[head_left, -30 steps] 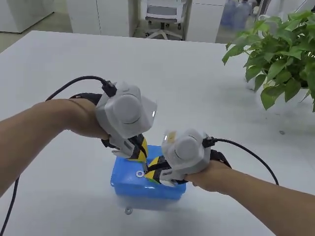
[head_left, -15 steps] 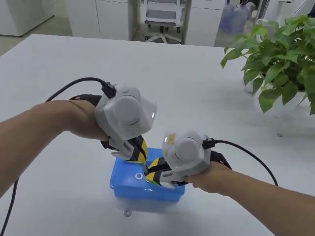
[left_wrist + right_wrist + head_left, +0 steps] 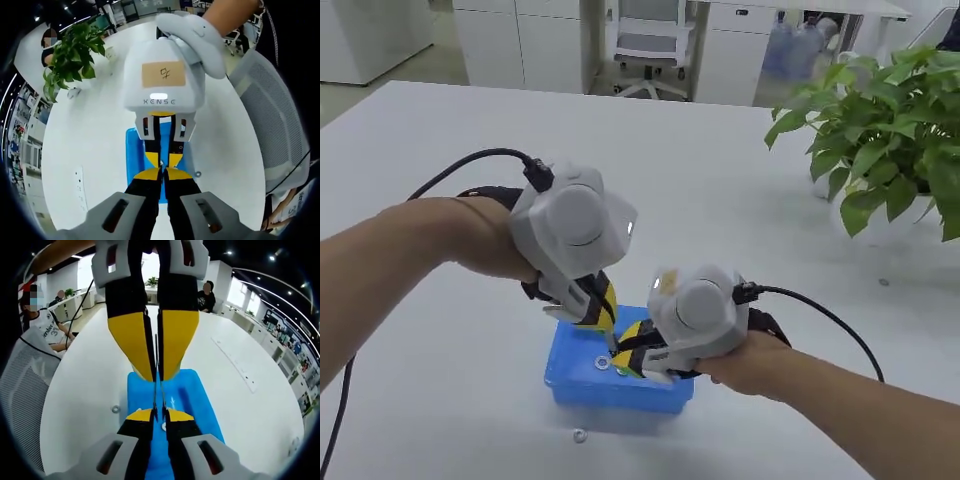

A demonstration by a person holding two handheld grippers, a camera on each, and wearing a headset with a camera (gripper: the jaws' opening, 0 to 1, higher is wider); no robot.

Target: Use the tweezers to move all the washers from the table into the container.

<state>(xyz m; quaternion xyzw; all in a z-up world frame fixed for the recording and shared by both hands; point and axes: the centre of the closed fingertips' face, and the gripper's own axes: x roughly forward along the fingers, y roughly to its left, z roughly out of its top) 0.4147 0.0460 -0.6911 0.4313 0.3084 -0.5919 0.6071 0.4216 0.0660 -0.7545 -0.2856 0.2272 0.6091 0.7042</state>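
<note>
Both jaw pairs are narrow and pinch the tweezers (image 3: 156, 385) above the blue container (image 3: 620, 385), left gripper (image 3: 606, 322) facing right gripper (image 3: 622, 362). Count two: a washer (image 3: 603, 363) inside the container, a second washer (image 3: 579, 436) on the table (image 3: 770, 200) just beside it. The left gripper view catches "XENSE" on the right gripper's casing; the head view gets its plain back.

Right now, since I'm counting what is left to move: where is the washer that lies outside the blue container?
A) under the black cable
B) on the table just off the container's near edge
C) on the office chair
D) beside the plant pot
B: in the head view the washer lies on the white table just in front of the blue container, on the side nearest the person.
</note>
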